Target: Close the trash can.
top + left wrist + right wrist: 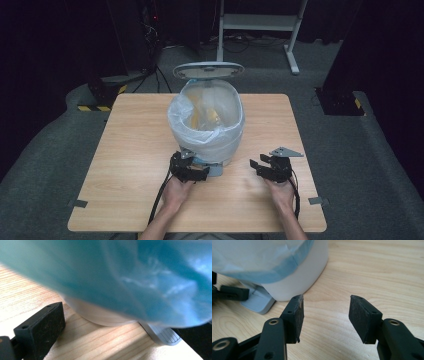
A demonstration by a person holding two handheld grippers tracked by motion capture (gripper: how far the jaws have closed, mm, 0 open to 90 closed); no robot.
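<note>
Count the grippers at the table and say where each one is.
2. The left gripper sits at the front foot of the bin, by its pedal. The right gripper is off to the bin's right over bare table, jaws open and empty.

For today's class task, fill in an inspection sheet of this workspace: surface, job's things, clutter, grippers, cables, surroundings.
Surface: wooden table, bare around the bin.
Job's things: pedal bin, lid raised, plastic liner folded over the rim; something yellow inside; pedal faces the person.
Clutter: nothing seen.
Grippers: left gripper at the pedal, state unclear; right gripper open, holding nothing.
Cables: black cable trails from the left gripper.
Surroundings: dark room, grey floor, white desk frame behind.
</note>
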